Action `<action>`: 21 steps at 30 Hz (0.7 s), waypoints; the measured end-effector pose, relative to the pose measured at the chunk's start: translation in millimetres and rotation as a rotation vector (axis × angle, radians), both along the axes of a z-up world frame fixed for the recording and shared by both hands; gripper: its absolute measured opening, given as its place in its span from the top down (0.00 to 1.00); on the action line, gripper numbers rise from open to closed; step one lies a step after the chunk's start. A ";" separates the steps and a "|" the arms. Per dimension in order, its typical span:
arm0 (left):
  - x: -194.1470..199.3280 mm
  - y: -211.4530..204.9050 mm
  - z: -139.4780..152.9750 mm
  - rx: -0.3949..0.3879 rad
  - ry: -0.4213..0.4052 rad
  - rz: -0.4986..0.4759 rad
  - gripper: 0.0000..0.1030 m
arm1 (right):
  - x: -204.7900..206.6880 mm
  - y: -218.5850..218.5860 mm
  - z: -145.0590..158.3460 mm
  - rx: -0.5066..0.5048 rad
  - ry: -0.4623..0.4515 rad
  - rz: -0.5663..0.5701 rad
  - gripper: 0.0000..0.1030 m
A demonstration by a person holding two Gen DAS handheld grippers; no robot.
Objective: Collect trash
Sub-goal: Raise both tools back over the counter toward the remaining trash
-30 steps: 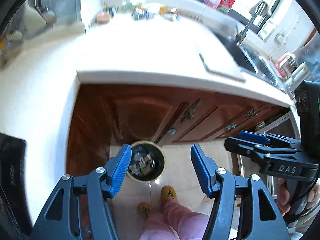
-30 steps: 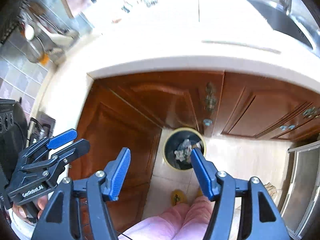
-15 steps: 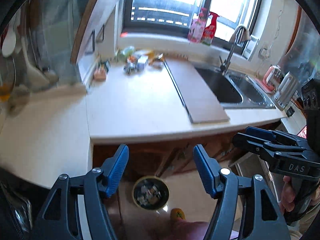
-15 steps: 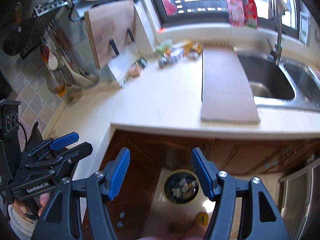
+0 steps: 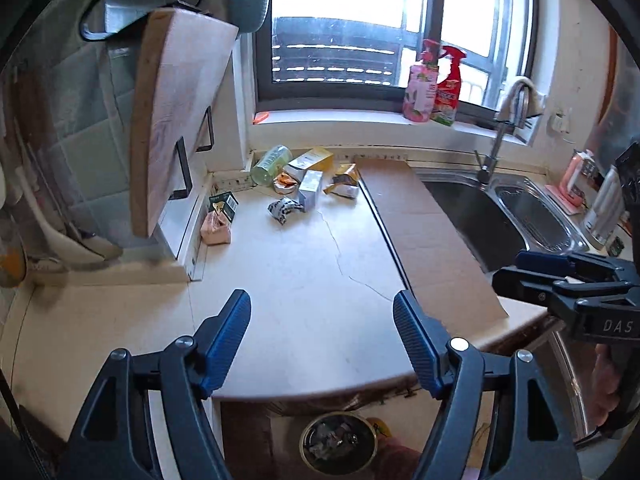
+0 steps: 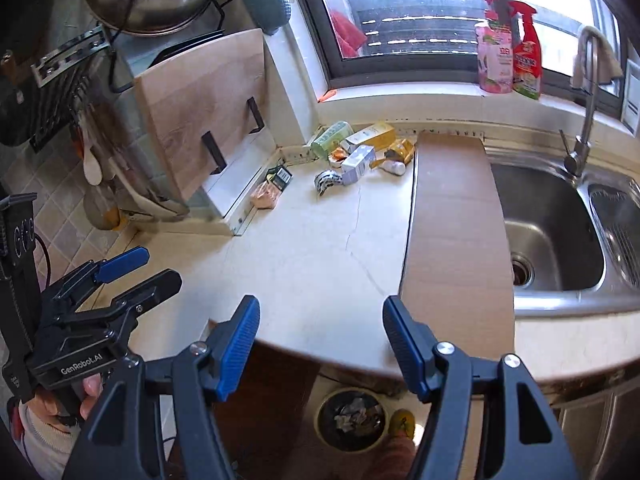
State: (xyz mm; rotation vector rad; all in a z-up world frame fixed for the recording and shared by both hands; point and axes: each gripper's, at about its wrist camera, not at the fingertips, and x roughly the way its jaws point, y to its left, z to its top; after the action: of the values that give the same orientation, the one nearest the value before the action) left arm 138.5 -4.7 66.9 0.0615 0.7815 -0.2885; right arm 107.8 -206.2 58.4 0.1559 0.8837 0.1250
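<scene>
- The left gripper (image 5: 322, 326) fills the bottom of the left wrist view, its blue-padded fingers (image 5: 226, 338) spread wide with nothing between them.
- In the right wrist view it appears at lower left, gripped by a hand (image 6: 86, 394) in a pale sleeve.
- The right gripper (image 6: 320, 334) sits bottom centre of its own view, jaws likewise parted and empty.
- From the left wrist view it shows at the right edge, fingers pointing left, a hand (image 5: 606, 390) below it.

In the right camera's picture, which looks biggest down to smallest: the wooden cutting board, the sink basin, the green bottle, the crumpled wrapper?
1. Sink basin and wooden cutting board: look alike, unsure.
2. Green bottle.
3. Crumpled wrapper.
</scene>
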 end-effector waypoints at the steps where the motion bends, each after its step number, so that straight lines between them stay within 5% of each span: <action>1: 16.1 -3.2 -3.4 0.005 0.010 0.009 0.30 | 13.5 -4.3 -0.3 -0.018 -0.003 0.011 0.38; 9: 141.6 -29.5 -38.0 0.072 0.088 0.021 0.30 | 133.4 -50.2 -19.4 -0.014 0.056 0.086 0.38; 21: 299.8 -38.8 -125.9 0.134 0.243 0.033 0.30 | 305.7 -93.3 -108.6 0.009 0.211 0.145 0.38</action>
State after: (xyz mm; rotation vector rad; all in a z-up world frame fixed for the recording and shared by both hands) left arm 438.3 -43.5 -59.1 0.1415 1.0422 -0.2139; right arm 413.5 -299.5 -50.2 0.1141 1.1051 0.2511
